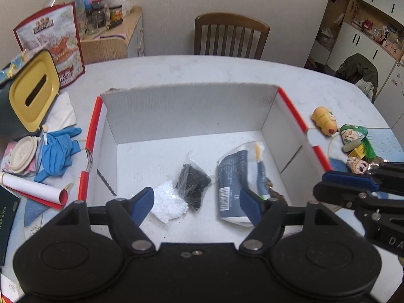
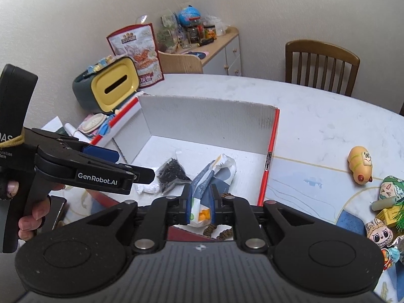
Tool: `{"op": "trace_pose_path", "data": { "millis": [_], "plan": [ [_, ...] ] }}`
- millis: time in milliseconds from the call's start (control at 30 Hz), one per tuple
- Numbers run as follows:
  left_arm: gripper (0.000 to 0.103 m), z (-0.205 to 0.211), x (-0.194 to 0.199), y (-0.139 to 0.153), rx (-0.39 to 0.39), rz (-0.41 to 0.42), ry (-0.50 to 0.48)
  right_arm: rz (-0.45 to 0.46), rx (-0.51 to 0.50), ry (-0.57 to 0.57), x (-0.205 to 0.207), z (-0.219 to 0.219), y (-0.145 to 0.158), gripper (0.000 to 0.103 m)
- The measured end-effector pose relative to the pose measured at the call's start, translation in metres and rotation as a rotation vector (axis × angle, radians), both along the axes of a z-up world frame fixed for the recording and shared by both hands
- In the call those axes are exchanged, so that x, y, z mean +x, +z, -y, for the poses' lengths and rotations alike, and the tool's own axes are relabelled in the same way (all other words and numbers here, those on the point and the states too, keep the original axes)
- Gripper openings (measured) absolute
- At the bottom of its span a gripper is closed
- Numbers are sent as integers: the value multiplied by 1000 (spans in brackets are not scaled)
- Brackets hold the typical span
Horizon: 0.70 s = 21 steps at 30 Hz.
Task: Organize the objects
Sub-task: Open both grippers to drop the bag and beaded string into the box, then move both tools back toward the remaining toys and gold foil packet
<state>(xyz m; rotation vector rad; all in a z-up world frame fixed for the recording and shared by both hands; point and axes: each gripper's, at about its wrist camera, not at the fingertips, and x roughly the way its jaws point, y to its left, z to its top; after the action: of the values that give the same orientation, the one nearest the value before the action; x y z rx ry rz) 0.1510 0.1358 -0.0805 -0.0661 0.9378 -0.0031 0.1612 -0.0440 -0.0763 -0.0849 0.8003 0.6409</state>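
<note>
Partly done: black bead bag (image 1: 193, 185), white bead bag (image 1: 168, 203) and blue pouch (image 1: 236, 174) lie in the box (image 1: 192, 111) just ahead of the released left tongs (image 1: 197, 205), right tongs (image 2: 200, 205) nearly clenched, empty, toys (image 2: 359, 168) on counter (image 2: 315, 116) to their right remain.

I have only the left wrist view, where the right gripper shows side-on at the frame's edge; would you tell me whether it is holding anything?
Observer: No. In the right wrist view the right gripper has just a narrow gap between its pads and grips nothing. The blue-and-white packet lying in the box merely shows through that gap.
Operator: Thank you. What is behind my own camera?
Observer: A hand is wrapped around the handle of the left gripper, its fingertips curling round the front.
</note>
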Motion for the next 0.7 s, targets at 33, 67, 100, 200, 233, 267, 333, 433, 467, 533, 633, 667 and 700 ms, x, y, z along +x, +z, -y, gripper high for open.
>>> {"op": "trace_pose_path", "data": {
  "millis": [33,67,100,200,233,267,333,433,467,533,633,667,700],
  "plan": [
    [75,2,-2,3,0,6,-1,4,5,2,-2,1,1,18],
    [76,4,-4,5,0,10,-3,7,12,4,-4,4,3,22],
    [76,6,-6,8,1,15,-5,9,19,5,-6,5,4,24],
    [78,13,-12,15,5,28,-11,17,31,9,-11,11,9,28],
    [79,16,-14,18,3,33,-15,18,36,10,-13,12,10,28],
    [80,19,-17,20,1,38,-19,18,41,11,-14,15,11,28],
    [81,24,-20,24,2,47,-26,20,53,12,-18,20,15,28],
    [83,31,-25,30,2,60,-31,27,70,12,-23,29,20,38],
    [83,34,-27,31,-1,64,-31,30,77,10,-25,32,22,49],
    [84,38,-29,35,-10,70,-33,41,94,9,-29,40,26,55],
    [87,48,-34,40,-14,84,-42,51,102,8,-35,52,32,56],
    [89,52,-35,41,-12,88,-45,52,106,7,-36,57,34,56],
    [90,56,-36,43,-10,92,-49,53,110,6,-38,61,35,56]
  ]
}}
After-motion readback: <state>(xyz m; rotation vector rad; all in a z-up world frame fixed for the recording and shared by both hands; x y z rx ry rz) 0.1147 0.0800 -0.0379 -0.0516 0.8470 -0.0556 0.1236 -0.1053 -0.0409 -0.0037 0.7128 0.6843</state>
